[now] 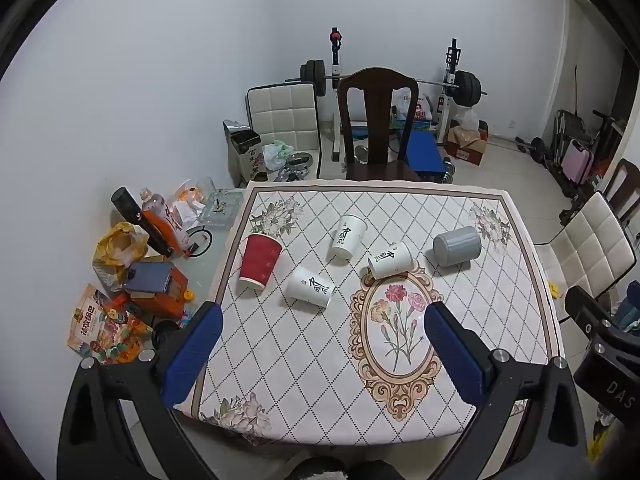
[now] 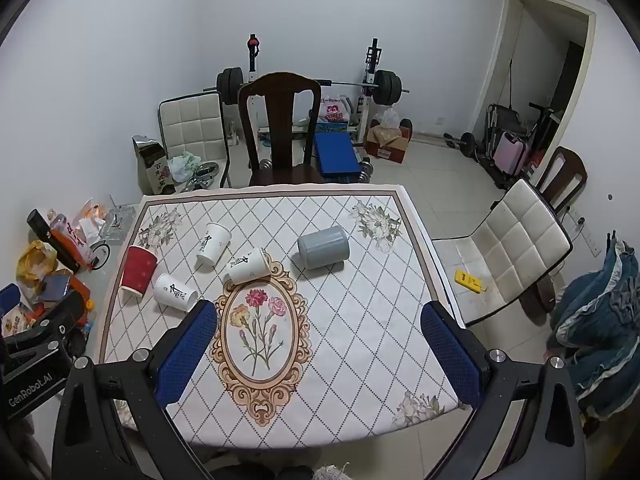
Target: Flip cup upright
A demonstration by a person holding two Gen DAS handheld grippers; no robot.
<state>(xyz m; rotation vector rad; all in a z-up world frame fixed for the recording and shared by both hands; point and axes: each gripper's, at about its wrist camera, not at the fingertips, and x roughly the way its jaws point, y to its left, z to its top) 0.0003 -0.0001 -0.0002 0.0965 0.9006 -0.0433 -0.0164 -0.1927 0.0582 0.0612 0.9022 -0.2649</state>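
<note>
Five cups lie tipped on the patterned tablecloth (image 1: pixel 400 400): a red cup (image 1: pixel 259 261) far left, three white cups, and a grey cup (image 1: pixel 457 246) right (nothing blocking them). Left gripper (image 1: pixel 324 350) and right gripper (image 2: pixel 318 350) both hover wide open, empty.

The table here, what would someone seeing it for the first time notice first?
Five cups lying tipped on a floral quilted tablecloth: a red cup at the left edge, three white paper cups with black calligraphy mid-table, and a grey cup to the right. Behind a dark wooden chair, a barbell rack stands against the far wall.
</note>
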